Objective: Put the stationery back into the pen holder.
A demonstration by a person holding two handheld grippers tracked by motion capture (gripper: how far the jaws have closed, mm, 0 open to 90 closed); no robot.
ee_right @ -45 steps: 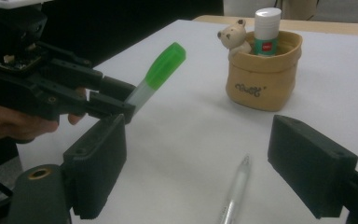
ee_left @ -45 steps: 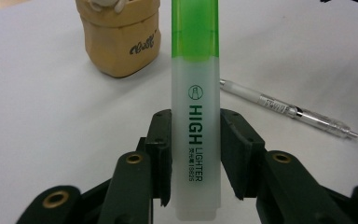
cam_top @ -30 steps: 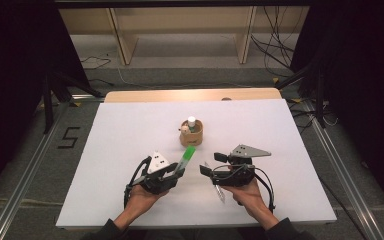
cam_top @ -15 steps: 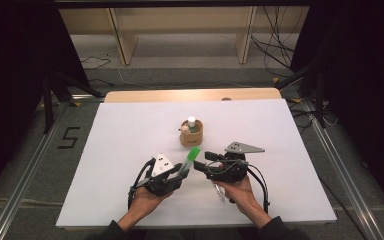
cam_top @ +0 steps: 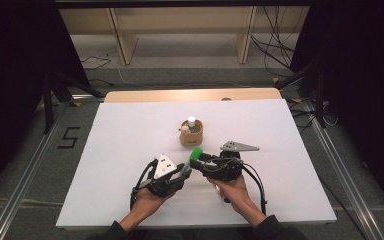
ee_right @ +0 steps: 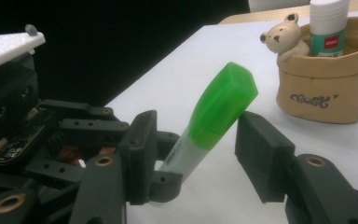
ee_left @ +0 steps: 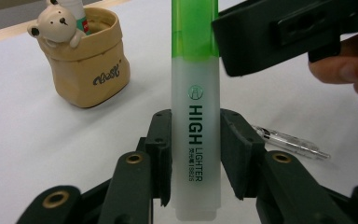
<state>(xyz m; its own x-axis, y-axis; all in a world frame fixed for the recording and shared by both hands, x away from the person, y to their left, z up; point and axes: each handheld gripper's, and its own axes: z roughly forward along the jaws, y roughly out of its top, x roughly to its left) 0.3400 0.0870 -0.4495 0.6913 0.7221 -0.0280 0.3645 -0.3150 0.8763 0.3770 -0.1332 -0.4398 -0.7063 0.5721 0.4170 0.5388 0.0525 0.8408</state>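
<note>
Left gripper view: your left gripper (ee_left: 191,154) pinches the highlighter (ee_left: 193,116) by its frosted barrel, green cap (ee_right: 221,105) pointing away from you. High view: it's held above the white table (cam_top: 105,150), just in front of the tan bear pot (cam_top: 191,134). Your right gripper (ee_right: 193,140) has just been closing around the cap; one pad touches it, the other stands apart. A clear pen (ee_left: 291,141) lies beside you.

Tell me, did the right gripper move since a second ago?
Yes. The right gripper slid left toward the highlighter that the left gripper holds, judged against the cup, which stayed put. Its jaws have just been closing around the green cap.
</note>
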